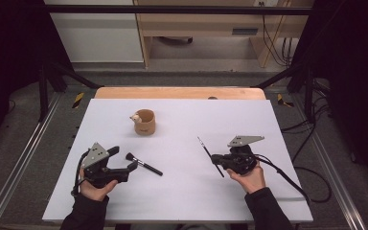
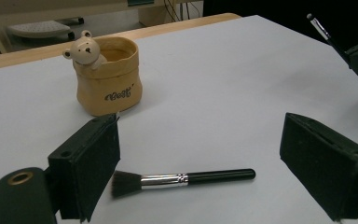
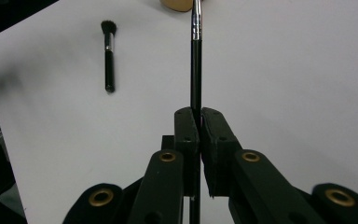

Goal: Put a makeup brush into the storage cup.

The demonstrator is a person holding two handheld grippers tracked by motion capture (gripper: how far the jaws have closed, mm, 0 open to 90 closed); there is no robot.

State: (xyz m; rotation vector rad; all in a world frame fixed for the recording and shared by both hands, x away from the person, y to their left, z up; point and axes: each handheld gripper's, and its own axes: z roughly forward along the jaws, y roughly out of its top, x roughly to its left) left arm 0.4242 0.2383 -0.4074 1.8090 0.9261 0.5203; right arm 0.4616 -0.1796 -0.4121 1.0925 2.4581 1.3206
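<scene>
Cup (image 2: 108, 77) as landmark: tan, soft-sided, dark script on its front, not legible; small bear figure (image 2: 83, 46) at its rim. Cup sits toward the far middle of the white surface (image 1: 182, 201), open room all round it. Left hand-held gripper (image 1: 124, 160), nearer the person than the cup: jaws wide apart, holding nothing; short brush (image 2: 182, 178) lies flat between them, untouched. Right hand-held gripper (image 3: 199, 116), well right of the cup: jaws clamped on a thin brush (image 3: 196, 60), tip pointing toward the cup.
</scene>
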